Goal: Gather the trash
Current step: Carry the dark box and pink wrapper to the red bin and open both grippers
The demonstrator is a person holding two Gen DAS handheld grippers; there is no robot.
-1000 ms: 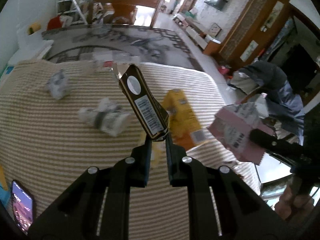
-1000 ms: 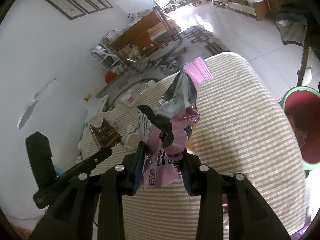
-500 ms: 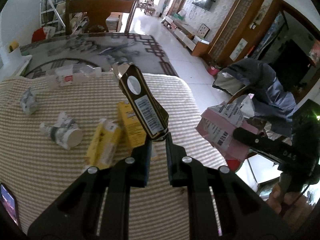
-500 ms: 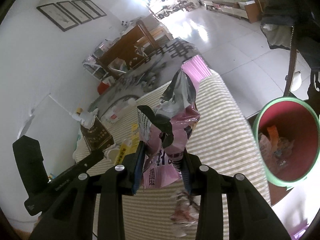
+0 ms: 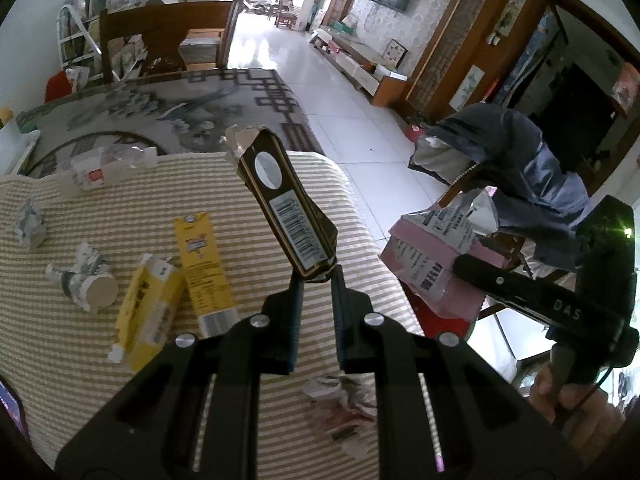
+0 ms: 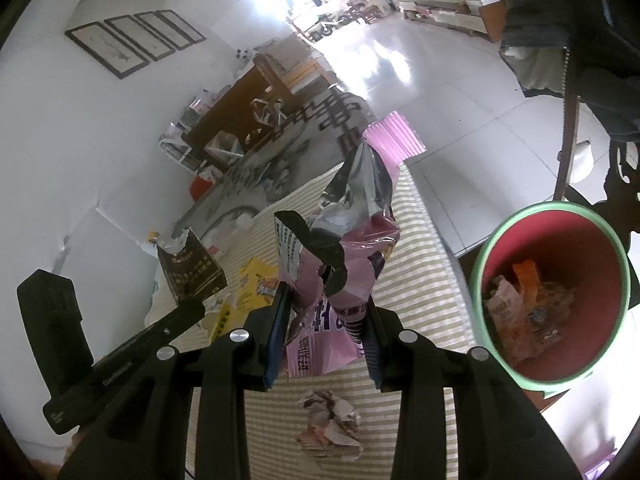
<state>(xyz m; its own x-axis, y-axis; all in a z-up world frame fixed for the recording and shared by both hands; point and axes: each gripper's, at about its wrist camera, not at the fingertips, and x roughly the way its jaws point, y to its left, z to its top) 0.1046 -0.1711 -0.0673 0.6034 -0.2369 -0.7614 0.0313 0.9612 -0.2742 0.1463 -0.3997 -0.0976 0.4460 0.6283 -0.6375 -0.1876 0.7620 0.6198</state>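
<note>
My left gripper (image 5: 315, 280) is shut on a dark brown carton (image 5: 282, 204) with a barcode, held up above the striped table (image 5: 100, 360). My right gripper (image 6: 324, 304) is shut on a pink snack bag (image 6: 352, 248); that bag also shows in the left wrist view (image 5: 436, 260). The bin (image 6: 552, 300), green-rimmed and red inside, stands on the floor right of the table with trash in it. A crumpled paper wad (image 6: 330, 424) lies near the table's front edge. Two yellow cartons (image 5: 200, 264), a crushed paper cup (image 5: 84, 282) and a small wad (image 5: 30, 220) lie on the table.
A phone (image 5: 12, 404) lies at the table's left front corner. A white wrapper (image 5: 96, 168) sits at the far edge. A chair with a dark jacket (image 5: 512, 168) stands right of the table, near the bin. A patterned rug (image 5: 160, 112) lies beyond the table.
Both grippers have swung right toward the table's right edge with their loads. The bin has come into the right wrist view and now sits closer and larger.
</note>
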